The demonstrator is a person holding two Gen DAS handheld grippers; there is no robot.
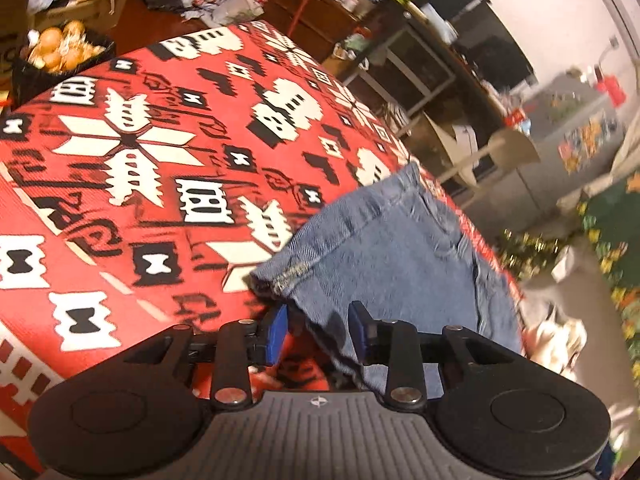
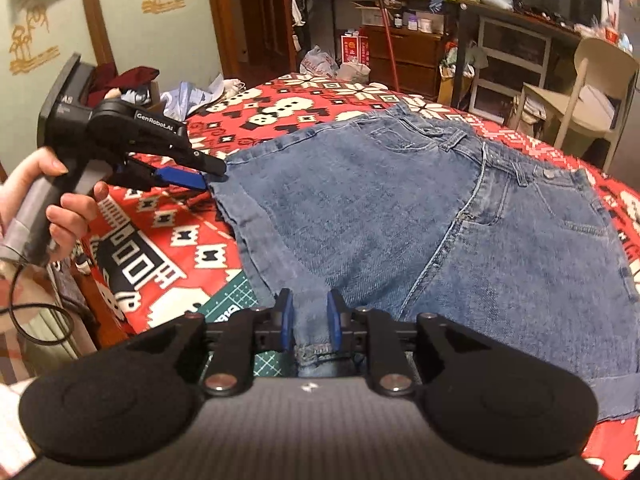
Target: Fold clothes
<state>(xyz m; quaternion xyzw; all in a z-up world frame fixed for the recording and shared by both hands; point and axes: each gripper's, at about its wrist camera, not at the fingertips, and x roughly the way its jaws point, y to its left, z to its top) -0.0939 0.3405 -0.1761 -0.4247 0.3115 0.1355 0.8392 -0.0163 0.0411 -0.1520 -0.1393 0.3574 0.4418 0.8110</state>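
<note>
Denim shorts (image 2: 400, 216) lie flat on the red patterned surface (image 1: 140, 152).
Right tongs (image 2: 310, 320) stand apart around a hem fold; left tongs (image 1: 318, 328) stand apart at the left hem corner, bare cloth beyond.

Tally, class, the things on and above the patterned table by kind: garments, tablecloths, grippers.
Garments: 1, blue denim shorts
Tablecloths: 1, red, white and black patterned cloth
Grippers: 2, black left gripper and black right gripper
Total: 4
</note>
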